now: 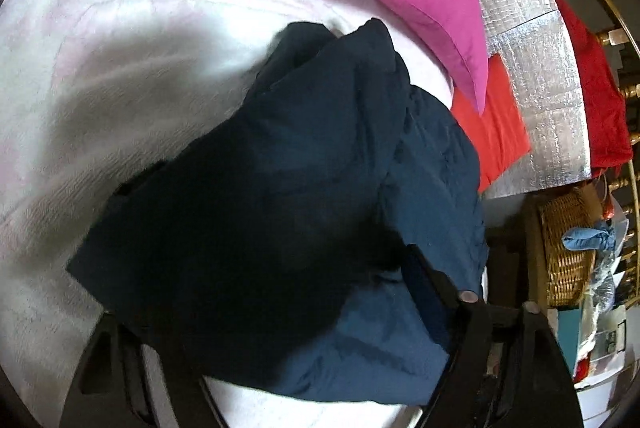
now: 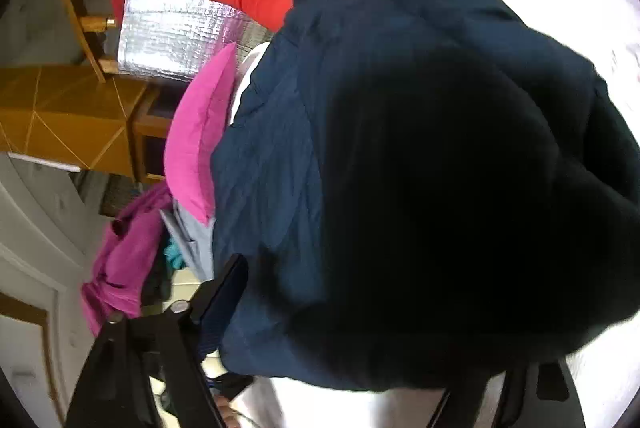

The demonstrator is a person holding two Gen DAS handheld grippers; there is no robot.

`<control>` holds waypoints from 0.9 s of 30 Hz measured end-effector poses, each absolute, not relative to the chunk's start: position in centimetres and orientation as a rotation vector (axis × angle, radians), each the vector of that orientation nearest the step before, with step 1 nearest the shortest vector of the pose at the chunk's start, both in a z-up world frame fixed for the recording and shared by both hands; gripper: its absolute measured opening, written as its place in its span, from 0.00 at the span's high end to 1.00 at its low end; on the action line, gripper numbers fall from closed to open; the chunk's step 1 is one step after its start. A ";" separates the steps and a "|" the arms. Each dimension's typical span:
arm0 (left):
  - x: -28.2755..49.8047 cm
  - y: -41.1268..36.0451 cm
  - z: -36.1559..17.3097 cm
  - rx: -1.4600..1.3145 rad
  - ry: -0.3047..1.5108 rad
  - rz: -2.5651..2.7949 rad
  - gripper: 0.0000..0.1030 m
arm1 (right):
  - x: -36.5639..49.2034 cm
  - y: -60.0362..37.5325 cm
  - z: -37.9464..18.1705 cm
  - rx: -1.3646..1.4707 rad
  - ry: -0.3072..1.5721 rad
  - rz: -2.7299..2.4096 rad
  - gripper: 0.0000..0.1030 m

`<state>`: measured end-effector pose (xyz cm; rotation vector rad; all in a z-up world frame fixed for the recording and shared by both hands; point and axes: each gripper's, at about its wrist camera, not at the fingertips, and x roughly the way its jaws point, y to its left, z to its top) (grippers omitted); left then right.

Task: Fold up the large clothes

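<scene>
Left gripper point(image 1: 276, 312) and right gripper point(image 2: 360, 312): jaws standing wide apart with the navy garment point(image 1: 288, 188) bunching over and between them, actual grip impossible to tell; garment lying heaped on the white bed point(image 1: 100, 76), near a pink pillow point(image 1: 424, 0), red cloth point(image 1: 496, 132) beyond.

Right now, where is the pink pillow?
In the left wrist view the pink pillow lies upper right on the white bedspread, between the navy garment and the red pillow.
</scene>
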<state>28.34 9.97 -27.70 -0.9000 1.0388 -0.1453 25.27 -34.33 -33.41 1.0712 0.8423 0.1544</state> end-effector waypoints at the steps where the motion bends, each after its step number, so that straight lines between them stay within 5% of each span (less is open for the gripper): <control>1: 28.3 10.5 -27.8 -0.891 1.030 -0.143 0.39 | 25.3 -34.2 -33.3 1.047 0.845 0.143 0.43; 5: 28.6 10.8 -27.0 -0.859 0.988 -0.137 0.60 | 24.5 -32.9 -30.4 0.878 0.791 0.121 0.60; 10: 27.9 11.6 -24.7 -0.769 0.909 -0.146 0.66 | 22.3 -31.3 -27.7 0.807 0.725 0.141 0.62; 13: 28.8 11.4 -25.7 -0.681 1.004 -0.127 0.64 | 22.4 -30.9 -29.2 0.779 0.822 0.110 0.62; 17: 28.5 12.6 -27.3 -0.753 1.077 -0.116 0.49 | 23.3 -32.6 -31.9 0.932 0.967 0.137 0.56; 21: 27.7 14.8 -26.3 -0.786 1.125 -0.126 0.43 | 21.8 -35.2 -31.1 1.003 1.048 0.188 0.37; 27: 25.7 18.5 -25.1 -0.807 1.083 -0.093 0.34 | 17.0 -41.8 -29.3 1.054 0.944 0.106 0.32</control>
